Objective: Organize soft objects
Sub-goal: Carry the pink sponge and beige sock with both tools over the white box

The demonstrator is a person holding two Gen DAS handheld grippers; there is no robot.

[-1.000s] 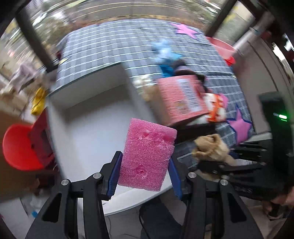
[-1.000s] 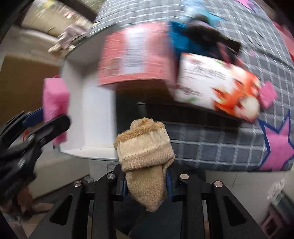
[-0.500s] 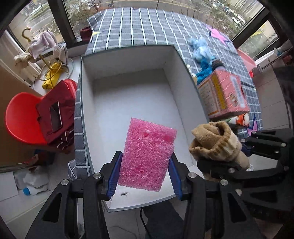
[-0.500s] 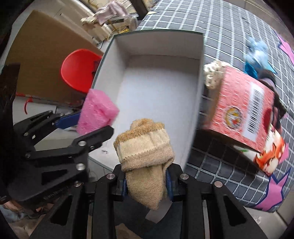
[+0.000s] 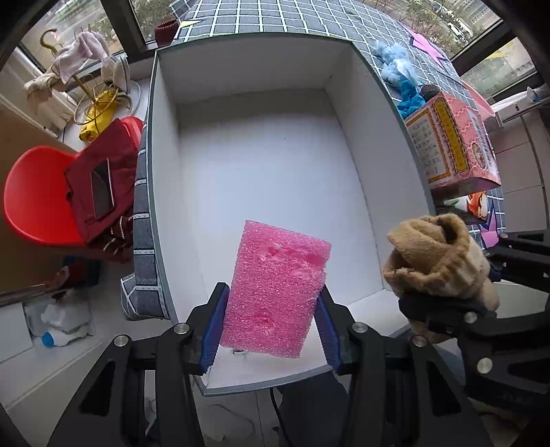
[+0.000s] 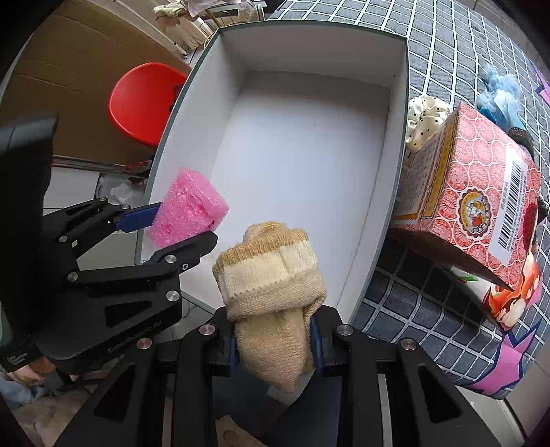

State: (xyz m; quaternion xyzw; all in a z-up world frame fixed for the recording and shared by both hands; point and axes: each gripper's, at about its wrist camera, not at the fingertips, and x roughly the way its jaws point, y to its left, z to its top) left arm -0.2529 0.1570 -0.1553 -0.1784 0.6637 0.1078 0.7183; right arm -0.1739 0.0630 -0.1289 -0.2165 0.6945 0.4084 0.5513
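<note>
In the left wrist view, a red chair (image 5: pixel 32 196) with a dark red garment (image 5: pixel 103 182) draped over it fills the left edge, and a bottle (image 5: pixel 60 335) lies on the floor in the lower left corner. Right of these, the white box (image 5: pixel 261 172) takes up the middle of the frame, open at the top and with nothing lying in it, standing on the grey checked tablecloth (image 5: pixel 271 13). At lower centre the left gripper (image 5: pixel 271 321) clamps the pink foam block (image 5: pixel 275 289) between its blue pads, the block standing upright over the near end of the box. At the right edge the tan rolled sock (image 5: pixel 436 261) is pinched in the right gripper (image 6: pixel 273 338), held just past the box's near right corner. In the upper right, a pink patterned carton (image 5: pixel 453 144) rests on a carton with an orange cartoon print (image 6: pixel 512 302), with blue fluffy items (image 5: pixel 400 74) behind them. The right wrist view shows the sock at lower centre, squeezed tightly between narrow jaws, the foam block to its left, and a cream spotted fabric piece (image 6: pixel 424 117) between box and carton.
</note>
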